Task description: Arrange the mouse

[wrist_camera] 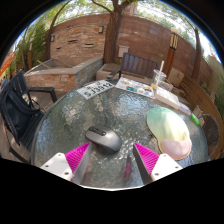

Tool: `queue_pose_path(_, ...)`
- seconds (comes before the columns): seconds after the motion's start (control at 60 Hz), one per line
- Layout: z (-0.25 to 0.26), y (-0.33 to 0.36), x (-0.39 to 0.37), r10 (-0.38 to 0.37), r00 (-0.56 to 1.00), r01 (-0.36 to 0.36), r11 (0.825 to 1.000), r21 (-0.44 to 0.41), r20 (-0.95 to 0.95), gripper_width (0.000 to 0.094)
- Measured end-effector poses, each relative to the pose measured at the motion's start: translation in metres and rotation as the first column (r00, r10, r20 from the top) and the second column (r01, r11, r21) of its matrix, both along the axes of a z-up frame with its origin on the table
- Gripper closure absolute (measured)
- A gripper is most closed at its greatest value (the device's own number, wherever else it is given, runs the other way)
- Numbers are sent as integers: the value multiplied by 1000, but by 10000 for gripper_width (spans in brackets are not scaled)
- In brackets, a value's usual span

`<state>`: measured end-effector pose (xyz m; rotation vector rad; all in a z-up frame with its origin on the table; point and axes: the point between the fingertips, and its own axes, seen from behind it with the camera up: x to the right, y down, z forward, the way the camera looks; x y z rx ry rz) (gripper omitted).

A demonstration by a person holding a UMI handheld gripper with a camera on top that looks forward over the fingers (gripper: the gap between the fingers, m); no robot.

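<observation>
A grey computer mouse (104,139) lies on the round glass table (70,122), just ahead of my fingers and a little left of the midline between them. My gripper (112,158) is open, with its two pink pads (78,156) wide apart and nothing between them. The mouse rests on the table, apart from both fingers.
A pale round mat (168,131) with a light object on it lies on the table to the right. A printed paper (99,89) lies at the far side. A dark chair (20,110) stands left, and benches and a brick wall stand beyond.
</observation>
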<state>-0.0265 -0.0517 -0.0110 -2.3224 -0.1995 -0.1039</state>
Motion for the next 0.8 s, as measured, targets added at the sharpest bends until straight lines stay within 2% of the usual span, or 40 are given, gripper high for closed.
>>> queue_pose_path(0.167, 3, 43, 4, 12, 999, -12, 1000, 28, 30, 73)
queue_pose_path(0.233, -2, 55, 3, 12, 1000, -12, 1000, 21, 15, 101)
queue_pose_path(0.3, -3, 63, -4, 23, 1000, -23, 1000, 21, -19, 188)
queue_pose_path(0.367, -7, 67, -13, 51, 997, -51, 999, 6, -63, 376)
queue_pose_path(0.617, -2, 63, -24, 91, 991, -91, 996, -3, -96, 559)
queue_pose_path(0.7, 28, 68, -33, 141, 986, -137, 989, 49, -93, 557)
queue_pose_path(0.8, 105, 86, -36, 182, 973, -154, 971, 185, -145, 558)
